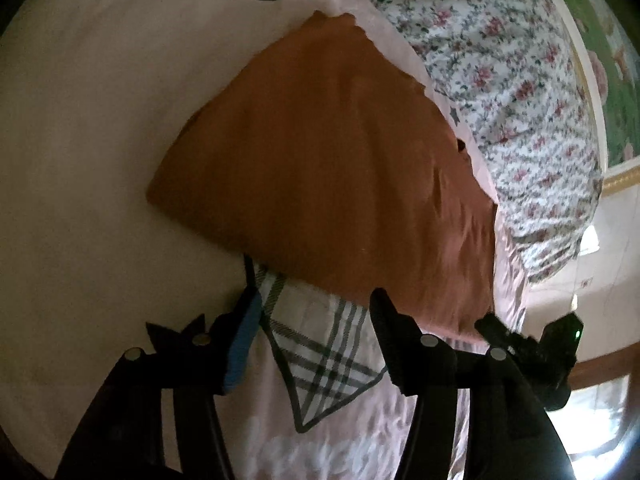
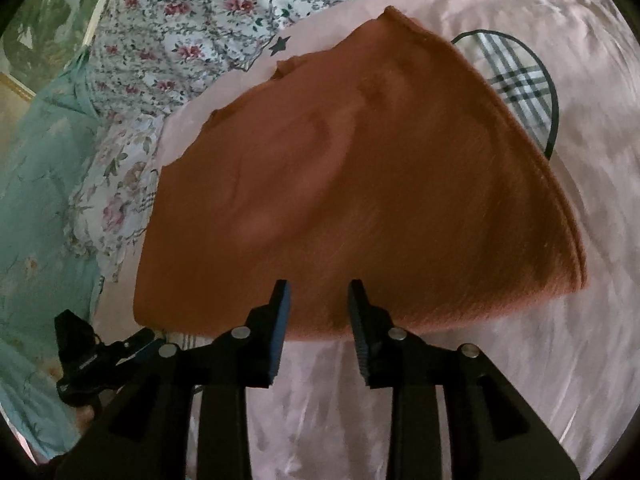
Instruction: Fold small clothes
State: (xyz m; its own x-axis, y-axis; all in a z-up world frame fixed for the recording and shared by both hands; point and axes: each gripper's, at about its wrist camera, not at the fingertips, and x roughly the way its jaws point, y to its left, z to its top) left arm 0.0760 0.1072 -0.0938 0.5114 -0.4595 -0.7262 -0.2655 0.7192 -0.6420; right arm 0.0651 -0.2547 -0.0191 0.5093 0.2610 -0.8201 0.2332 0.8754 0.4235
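A: What lies on the bed?
B: One rust-orange cloth (image 1: 320, 168), folded flat on one pink sheet (image 1: 80, 160), with one flowered quilt (image 1: 500, 80) to its right.
A: And the tongs?
B: Two. The left gripper (image 1: 316, 300) and the right gripper (image 2: 318, 286) both gape at the cloth's near edge, gripping nothing.

A pink bedsheet (image 2: 520, 360) with plaid heart patches (image 1: 320, 356) lies beside a floral quilt (image 1: 500, 80) and a teal cloth (image 2: 36, 208).
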